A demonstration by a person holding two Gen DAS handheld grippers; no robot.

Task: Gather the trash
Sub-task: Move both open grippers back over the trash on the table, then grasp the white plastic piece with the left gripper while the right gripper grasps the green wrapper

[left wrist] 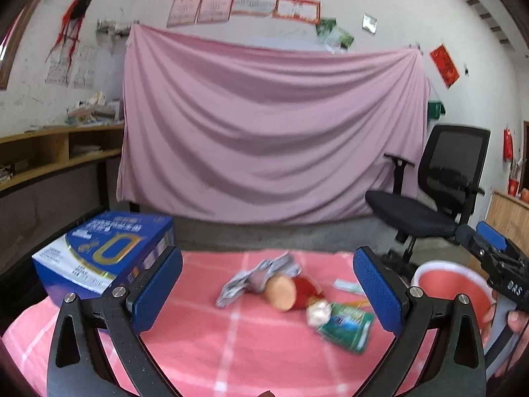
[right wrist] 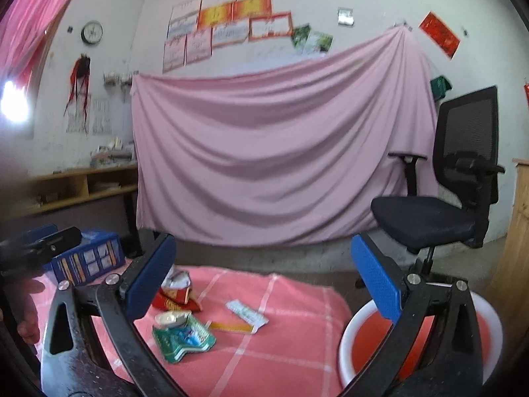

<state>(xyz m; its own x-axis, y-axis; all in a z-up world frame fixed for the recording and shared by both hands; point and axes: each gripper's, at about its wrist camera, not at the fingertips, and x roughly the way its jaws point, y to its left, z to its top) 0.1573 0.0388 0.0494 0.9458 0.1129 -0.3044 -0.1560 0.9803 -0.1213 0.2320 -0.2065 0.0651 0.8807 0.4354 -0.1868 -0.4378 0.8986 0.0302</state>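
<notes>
Trash lies on the pink checked cloth [left wrist: 231, 347]: a crumpled grey paper [left wrist: 261, 278], a tan rounded piece [left wrist: 281, 292], a red wrapper [left wrist: 305, 292], a white wad [left wrist: 319, 311] and a green packet [left wrist: 347, 326]. My left gripper [left wrist: 267, 289] hovers open just short of this pile, holding nothing. In the right wrist view my right gripper [right wrist: 263, 279] is also open and empty, with the green packet [right wrist: 182, 339], red wrapper [right wrist: 175, 301], a white slip [right wrist: 246, 312] and a yellow strip [right wrist: 231, 326] below and left of it. A red bin with a white rim [right wrist: 350, 327] stands under its right finger.
A blue carton [left wrist: 102, 254] sits on the cloth's far left corner. The bin [left wrist: 446, 281] stands off the cloth's right edge, with a black office chair [left wrist: 439, 192] behind it. A pink sheet [left wrist: 264, 132] hangs across the back, and wooden shelves [left wrist: 59, 152] run along the left wall.
</notes>
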